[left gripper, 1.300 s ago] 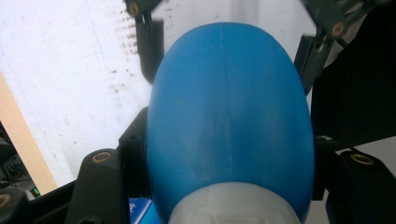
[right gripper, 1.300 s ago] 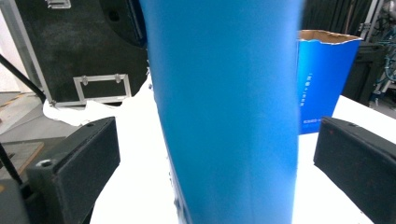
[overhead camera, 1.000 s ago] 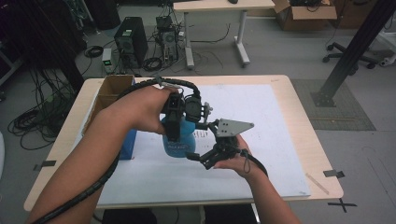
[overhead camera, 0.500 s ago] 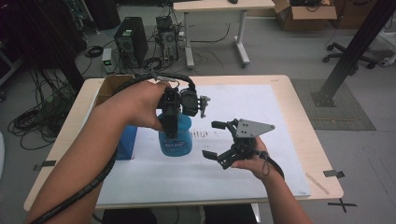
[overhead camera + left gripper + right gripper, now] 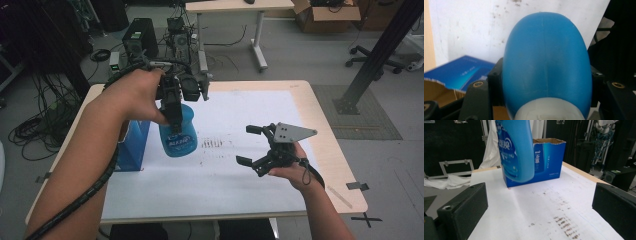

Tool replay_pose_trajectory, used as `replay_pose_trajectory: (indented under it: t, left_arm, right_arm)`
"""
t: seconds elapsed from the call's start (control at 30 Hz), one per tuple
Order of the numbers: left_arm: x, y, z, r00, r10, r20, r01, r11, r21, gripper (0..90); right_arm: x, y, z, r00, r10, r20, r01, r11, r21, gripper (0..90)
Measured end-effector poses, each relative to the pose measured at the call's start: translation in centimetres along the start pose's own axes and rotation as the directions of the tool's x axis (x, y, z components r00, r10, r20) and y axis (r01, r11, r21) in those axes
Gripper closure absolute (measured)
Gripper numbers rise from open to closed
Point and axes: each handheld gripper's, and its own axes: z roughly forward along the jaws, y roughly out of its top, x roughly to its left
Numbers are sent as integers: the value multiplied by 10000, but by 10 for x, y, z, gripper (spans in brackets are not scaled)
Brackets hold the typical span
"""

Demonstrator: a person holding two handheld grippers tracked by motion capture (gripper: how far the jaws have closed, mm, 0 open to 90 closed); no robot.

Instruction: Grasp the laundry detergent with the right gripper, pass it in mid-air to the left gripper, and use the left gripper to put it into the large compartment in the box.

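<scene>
Bottle (image 5: 177,132), blue with a printed label, hangs in the air above the white sheet on the tabletop (image 5: 327,150), its long axis near vertical and its base downward. In the high view, the left gripper (image 5: 172,107) clamps the upper part of the bottle from above; the open-topped blue box (image 5: 132,145) stands just beside it toward the person's left. The right gripper (image 5: 254,147) sits well apart to the right, low over the sheet, jaws spread wide and holding nothing, aimed toward the bottle. The left hand is therefore the one in control; the box lies on the far side of the bottle from the right gripper. In the left gripper view, the rounded blue shoulder of the bottle (image 5: 546,62) and its pale cap sit pinched between the two black jaws, with the box (image 5: 461,72) below and to the left. In the right gripper view, the bottle (image 5: 515,150) hangs clear of the sheet, its base above the surface, and the box (image 5: 546,160) stands directly behind it with its torn cardboard rim open; this clearance and the dark smudges on the sheet are clearest here. Judged from these positions, a short sideways carry and a vertical descent would seat the bottle in the box.
</scene>
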Motion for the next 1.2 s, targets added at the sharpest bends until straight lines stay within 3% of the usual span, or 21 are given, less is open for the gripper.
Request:
replay_pose_trajectory:
  t: [0.17, 0.37, 0.4, 0.43, 0.47, 0.57, 0.6, 0.63, 0.67, 0.7, 0.73, 0.77, 0.9, 0.97, 1.07, 1.1, 1.13, 1.2]
  left_arm:
    - [11, -9, -10, 9944, -1056, 6, 1056, 9944, 61, 382]
    - [21, -22, -26, 9756, -2194, 49, 2195, 9754, -205, 382]
    - [22, -25, -29, 9717, -2362, 73, 2363, 9713, -253, 382]
    - [24, -27, -31, 9664, -2567, 107, 2568, 9661, -248, 382]
    - [26, -30, -34, 9562, -2921, 191, 2926, 9557, -334, 382]
    - [31, -36, -38, 9372, -3482, 218, 3488, 9362, -438, 383]
    - [33, -39, -39, 9324, -3610, 184, 3615, 9313, -456, 383]
    - [34, -41, -41, 9270, -3746, 171, 3749, 9258, -474, 383]
    - [36, -43, -42, 9200, -3914, 190, 3919, 9187, -481, 383]
    - [37, -46, -43, 9133, -4066, 223, 4072, 9120, -486, 383]
    - [39, -48, -44, 9099, -4140, 257, 4148, 9089, -441, 383]
    - [40, -50, -45, 9011, -4324, 330, 4336, 8997, -499, 383]
    - [43, -56, -48, 8877, -4592, 337, 4604, 8860, -556, 383]
    - [45, -59, -49, 8896, -4562, 232, 4568, 8881, -507, 383]
    - [46, -63, -49, 8811, -4725, 212, 4729, 8795, -536, 383]
    - [48, -64, -50, 8753, -4831, 241, 4836, 8734, -577, 383]
    - [48, -66, -50, 8733, -4867, 225, 4871, 8714, -579, 383]
    - [50, -70, -52, 8600, -5098, 215, 5100, 8578, -643, 383]
  right_arm:
    - [-5, 3, -6, 10000, -10, 38, 9, 9995, 329, 0]
    - [-18, 14, -15, 9992, -407, -8, 404, 9887, 1442, 0]
    - [-22, 19, -17, 9987, -513, 34, 498, 9817, 1836, 0]
    - [-22, 19, -17, 9987, -513, 34, 498, 9817, 1836, 0]
    - [-24, 21, -18, 9984, -560, 20, 544, 9772, 2055, 1]
    - [-32, 27, -21, 9969, -790, -60, 776, 9585, 2744, 1]
    - [-38, 30, -22, 9968, -798, -80, 782, 9462, 3141, 3]
    - [-38, 30, -22, 9968, -798, -80, 782, 9462, 3141, 3]
    - [-42, 33, -24, 9962, -869, -110, 854, 9358, 3421, 3]
    - [-42, 33, -24, 9962, -869, -110, 854, 9358, 3421, 3]
    - [-44, 35, -24, 9956, -925, -159, 920, 9295, 3572, 3]
    - [-45, 37, -24, 9945, -1033, -180, 1026, 9227, 3716, 3]
    - [-50, 44, -25, 9925, -1208, -175, 1178, 9105, 3964, 4]
    - [-51, 46, -26, 9922, -1226, -207, 1206, 9088, 3993, 4]
    - [-54, 47, -27, 9927, -1195, -184, 1165, 9049, 4094, 4]
    - [-55, 46, -27, 9930, -1163, -187, 1134, 9011, 4185, 5]
    - [-55, 46, -27, 9930, -1163, -187, 1134, 9011, 4185, 5]
    - [-56, 47, -28, 9927, -1190, -213, 1167, 8965, 4274, 6]
